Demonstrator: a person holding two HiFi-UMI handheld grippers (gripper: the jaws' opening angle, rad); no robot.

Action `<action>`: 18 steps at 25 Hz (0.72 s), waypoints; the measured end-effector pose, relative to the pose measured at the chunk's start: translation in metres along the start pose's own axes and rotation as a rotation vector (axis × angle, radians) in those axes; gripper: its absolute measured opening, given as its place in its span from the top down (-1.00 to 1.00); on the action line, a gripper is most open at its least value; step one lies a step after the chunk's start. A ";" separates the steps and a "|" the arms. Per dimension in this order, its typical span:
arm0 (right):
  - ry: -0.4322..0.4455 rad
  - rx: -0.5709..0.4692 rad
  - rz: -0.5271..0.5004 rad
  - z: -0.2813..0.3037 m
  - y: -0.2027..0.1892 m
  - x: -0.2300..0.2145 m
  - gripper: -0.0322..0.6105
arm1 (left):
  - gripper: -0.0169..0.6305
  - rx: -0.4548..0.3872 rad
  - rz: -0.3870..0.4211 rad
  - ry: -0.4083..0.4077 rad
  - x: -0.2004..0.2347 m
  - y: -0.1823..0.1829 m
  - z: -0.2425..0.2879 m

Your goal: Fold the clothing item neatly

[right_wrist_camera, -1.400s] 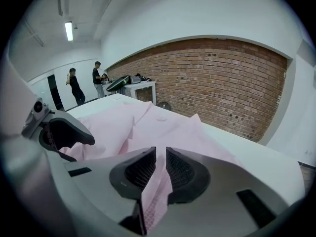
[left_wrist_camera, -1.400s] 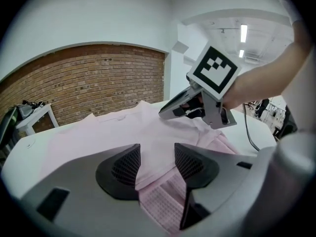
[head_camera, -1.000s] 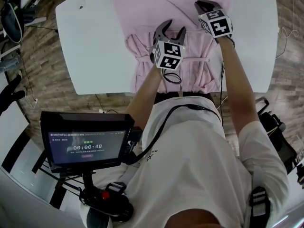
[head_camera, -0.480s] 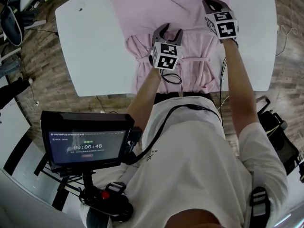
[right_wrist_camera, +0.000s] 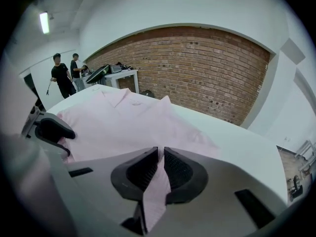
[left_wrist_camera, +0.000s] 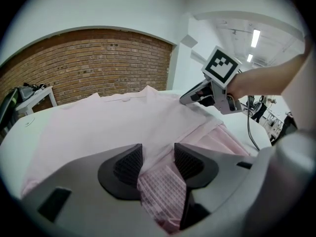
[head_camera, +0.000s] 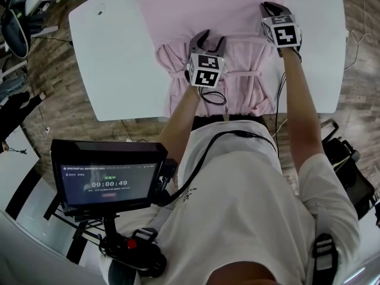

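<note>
Shirt: the pink shirt [head_camera: 202,8] is lying spread across the white table [head_camera: 119,52], with its collar toward the far side, where the brick wall [left_wrist_camera: 89,63] is standing. Its near part is bunching into folds and hanging a little over the table's near edge.

Left gripper: the left gripper [head_camera: 209,37] is resting on the middle of the shirt, pointing down and away from the person.

Left fingers: its fingers [left_wrist_camera: 129,164] are standing a little apart and pinching a thick, bunched fold of the shirt. Checked pink cloth is trailing back underneath them.

Right gripper: the right gripper [head_camera: 270,8] is sitting at the shirt's right side, farther out over the table than the left one and apart from it.

Right fingers: its fingers [right_wrist_camera: 143,169] have just been closing and are pressing almost together on a thin edge of the shirt. A strip of cloth is hanging down between them.

Fold: a folded edge of the shirt is running from the left gripper toward the right one.

Screen: a dark screen [head_camera: 110,177] is glowing low at the person's left.

Background: two people [right_wrist_camera: 64,73] are standing far off near the brick wall.
</note>
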State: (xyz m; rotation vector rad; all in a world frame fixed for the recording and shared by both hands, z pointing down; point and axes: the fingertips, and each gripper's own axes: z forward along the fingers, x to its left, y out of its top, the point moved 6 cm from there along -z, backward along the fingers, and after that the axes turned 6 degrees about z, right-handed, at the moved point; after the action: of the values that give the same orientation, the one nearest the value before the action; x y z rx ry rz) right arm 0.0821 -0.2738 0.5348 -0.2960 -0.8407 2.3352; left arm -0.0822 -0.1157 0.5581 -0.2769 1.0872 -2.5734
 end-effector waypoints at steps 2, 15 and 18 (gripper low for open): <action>0.020 -0.023 -0.013 -0.008 0.002 0.001 0.77 | 0.33 -0.009 0.005 0.006 -0.001 0.003 -0.004; 0.187 -0.098 -0.053 -0.045 -0.015 0.044 0.64 | 0.33 -0.086 0.014 0.175 0.031 0.007 -0.044; 0.213 -0.090 -0.066 -0.045 -0.023 0.056 0.76 | 0.34 -0.070 -0.002 0.255 0.064 -0.001 -0.056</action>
State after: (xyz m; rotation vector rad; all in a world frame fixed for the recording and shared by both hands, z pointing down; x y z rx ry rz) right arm 0.0677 -0.2023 0.5150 -0.5372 -0.8376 2.1629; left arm -0.1586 -0.1017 0.5231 0.0361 1.2653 -2.6276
